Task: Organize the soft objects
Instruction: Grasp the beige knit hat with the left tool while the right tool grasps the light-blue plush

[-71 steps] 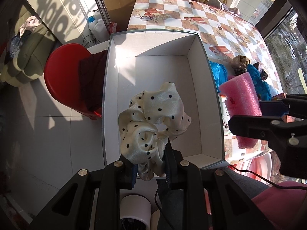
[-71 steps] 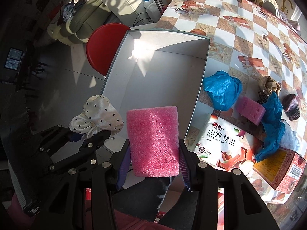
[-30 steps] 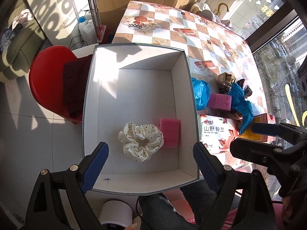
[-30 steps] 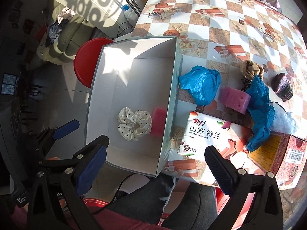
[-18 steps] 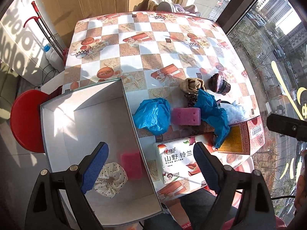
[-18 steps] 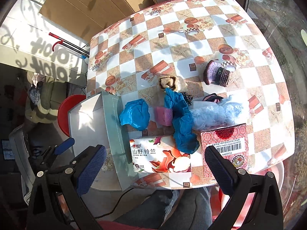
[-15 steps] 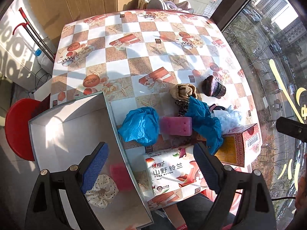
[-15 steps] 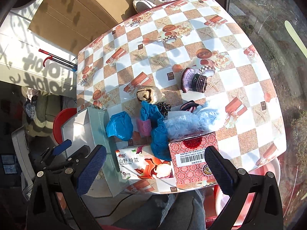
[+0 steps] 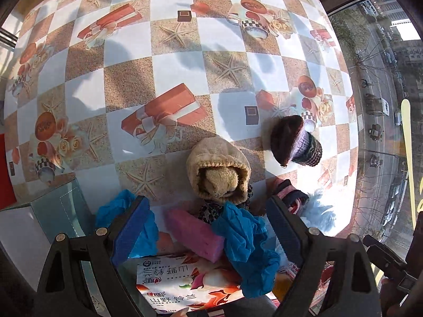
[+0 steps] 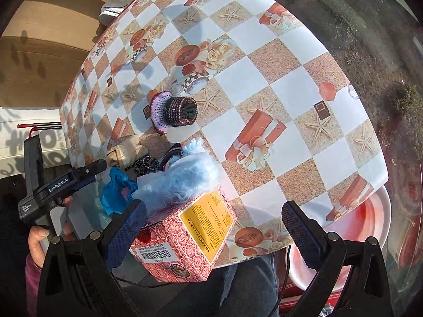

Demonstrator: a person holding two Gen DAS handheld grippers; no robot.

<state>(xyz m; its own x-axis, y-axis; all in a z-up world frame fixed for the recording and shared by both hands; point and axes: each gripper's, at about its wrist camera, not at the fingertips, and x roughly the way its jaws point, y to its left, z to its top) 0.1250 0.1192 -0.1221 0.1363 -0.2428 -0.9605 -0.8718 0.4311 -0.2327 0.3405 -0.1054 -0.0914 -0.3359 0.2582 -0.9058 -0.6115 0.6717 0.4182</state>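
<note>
We held our left claw [image 9: 207, 227] wide apart and empty, pointing steeply down over a heap of soft things at the near edge of the counter [image 9: 182, 63]. Between its blue pads lay a pink foam block [image 9: 194, 233], with a crumpled blue bag [image 9: 246, 245] draped over its right end and another blue bag [image 9: 144, 233] partly hidden behind the left pad. Just beyond the block sat a rolled beige sock [image 9: 218, 171], touching a dark patterned scrunchie [image 9: 208, 211] beneath it. A purple knitted roll [image 9: 296, 141] stood a little apart to the right, and a fluffy pale blue piece [image 9: 318, 211] showed past the right pad. A printed tissue pack [image 9: 182, 288] lay nearest us, under the foam block's near end.

Our right claw [image 10: 214, 233] was likewise spread open and empty, with a red patterned carton [image 10: 190, 235] below it at the counter's edge; the pale blue fluff in its clear wrap rested on top of that carton. The corner of the open storage box [image 9: 55, 211] showed at the left.

The counter wore a checked oilcloth printed with starfish, gifts and cups. A window [image 9: 383, 79] overlooked a street on the right.
</note>
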